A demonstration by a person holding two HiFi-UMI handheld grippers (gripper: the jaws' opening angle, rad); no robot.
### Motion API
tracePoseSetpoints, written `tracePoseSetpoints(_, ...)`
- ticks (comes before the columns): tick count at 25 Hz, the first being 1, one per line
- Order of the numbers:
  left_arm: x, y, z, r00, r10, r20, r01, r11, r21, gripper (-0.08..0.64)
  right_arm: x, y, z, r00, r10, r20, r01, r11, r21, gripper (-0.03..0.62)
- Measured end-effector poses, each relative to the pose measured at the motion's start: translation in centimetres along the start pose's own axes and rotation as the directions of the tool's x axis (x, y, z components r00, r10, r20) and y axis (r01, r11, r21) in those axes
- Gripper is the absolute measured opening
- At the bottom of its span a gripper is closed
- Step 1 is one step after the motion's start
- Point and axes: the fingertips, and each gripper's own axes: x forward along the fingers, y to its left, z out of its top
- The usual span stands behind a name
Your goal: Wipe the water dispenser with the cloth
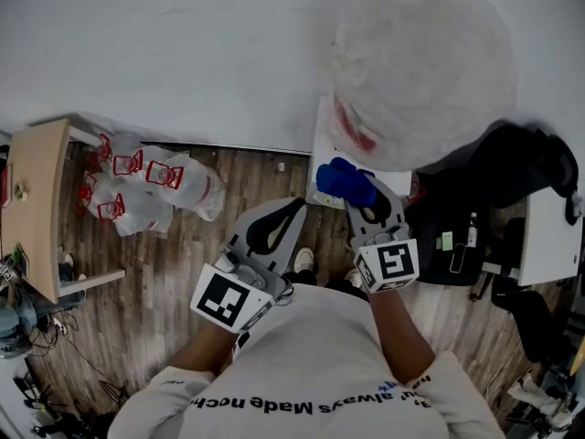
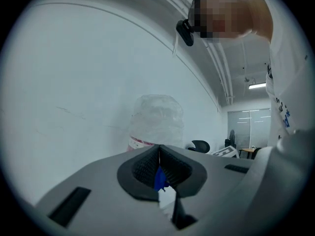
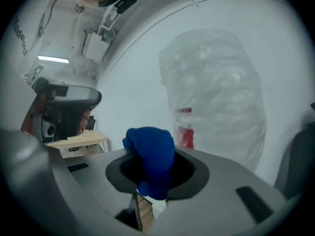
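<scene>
Jaws on both tools are closed. Those of the right gripper (image 3: 150, 167) are clamped on a bunched blue cloth (image 3: 150, 149), and those of the left gripper (image 2: 158, 154) are pressed together on nothing (a sliver of blue shows low in the slot behind them, and I cannot tell what it belongs to).

Biggest thing in play is the water dispenser (image 1: 331, 158), a white cabinet against the wall. It carries an upright bottle (image 1: 420, 67) wrapped in cloudy plastic, with a red label near its base.

From the right gripper's view the bottle stands ahead and somewhat to the right of the jaws, its long axis vertical. Bare wall shows between it and the cloth, so the cloth looks near but not pressed on. The head view puts the cloth over the near left corner of the dispenser's top, and whether it touches there is unclear.

Of the two, the right gripper is plainly nearer, while the left hangs back to the left.

As I judge it, the coming move is a short push forward and right to land the cloth, then strokes along the upright surface.
</scene>
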Motion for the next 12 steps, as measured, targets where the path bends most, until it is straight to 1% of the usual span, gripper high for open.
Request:
tracePoseSetpoints(5, 0.2, 0.5, -0.3, 1.0, 0.002, -0.008, -0.002, 1.0, -0.011, 0.02, 4.1, -1.2, -4.0, 0.998, -0.044, -0.052, 0.044, 0.999, -0.001, 0.106)
tracePoseSetpoints(8, 0.3, 0.7, -0.5, 1.0, 0.001, -0.012, -0.001, 1.0, -0.015, 0.02, 6.4, -1.9, -6.8, 0.993, -0.075, -0.089, 0.075, 0.997, -0.012, 0.106)
tracePoseSetpoints(12, 0.2, 1.0, -0.8, 1.0, 0.007, -0.019, -0.007, 1.0, -0.015, 0.02, 9.3, -2.7, -10.4, 0.986, -0.105, -0.127, 0.105, 0.994, -0.005, 0.104)
